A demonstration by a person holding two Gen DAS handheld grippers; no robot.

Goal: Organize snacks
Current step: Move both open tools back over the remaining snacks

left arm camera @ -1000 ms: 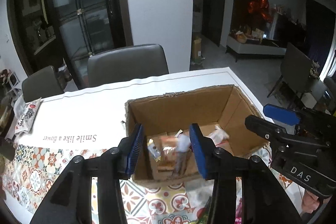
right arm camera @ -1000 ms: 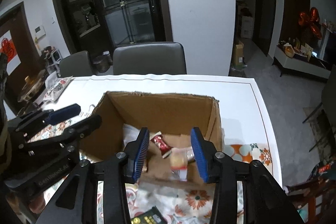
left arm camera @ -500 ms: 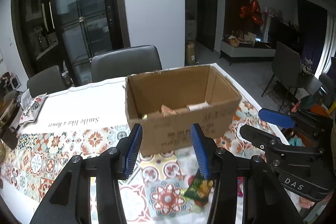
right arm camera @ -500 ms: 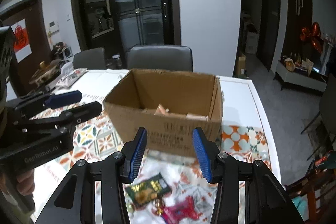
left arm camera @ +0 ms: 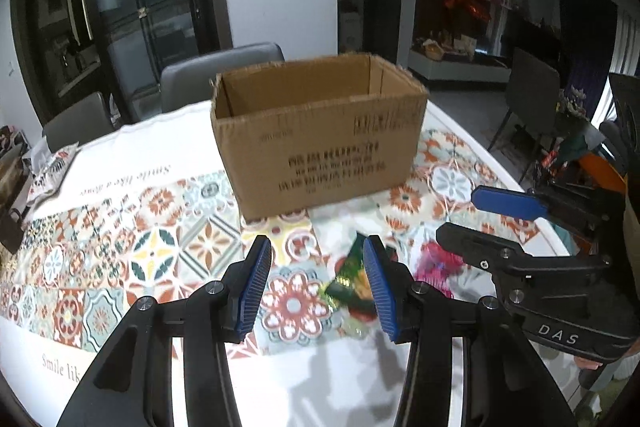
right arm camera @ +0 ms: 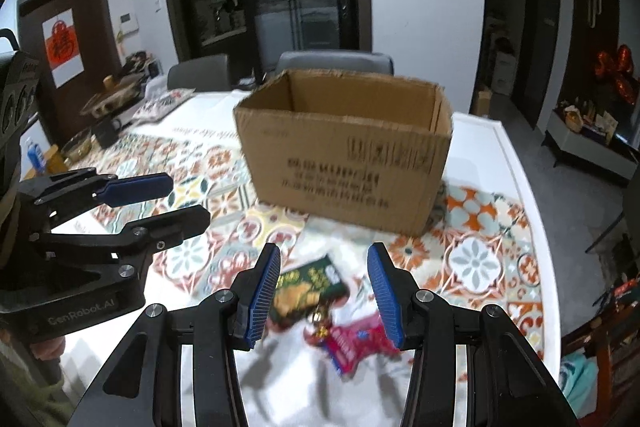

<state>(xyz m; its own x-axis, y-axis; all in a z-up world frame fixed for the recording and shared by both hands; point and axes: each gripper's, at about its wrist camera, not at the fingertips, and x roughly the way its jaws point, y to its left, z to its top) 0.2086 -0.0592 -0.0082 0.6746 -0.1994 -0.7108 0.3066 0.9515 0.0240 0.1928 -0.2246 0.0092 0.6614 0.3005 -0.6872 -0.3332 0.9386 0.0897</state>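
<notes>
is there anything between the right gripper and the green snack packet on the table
Nothing visible blocks it. The green snack packet lies flat on the patterned tablecloth, just beyond the open right gripper, with only bare cloth between. A pink-red packet lies beside it, and the brown cardboard box stands farther back.

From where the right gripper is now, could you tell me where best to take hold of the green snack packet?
Probably by its near edge, coming down from above: the green packet lies flat on the tablecloth, leaving only thin edges to pinch.
</notes>
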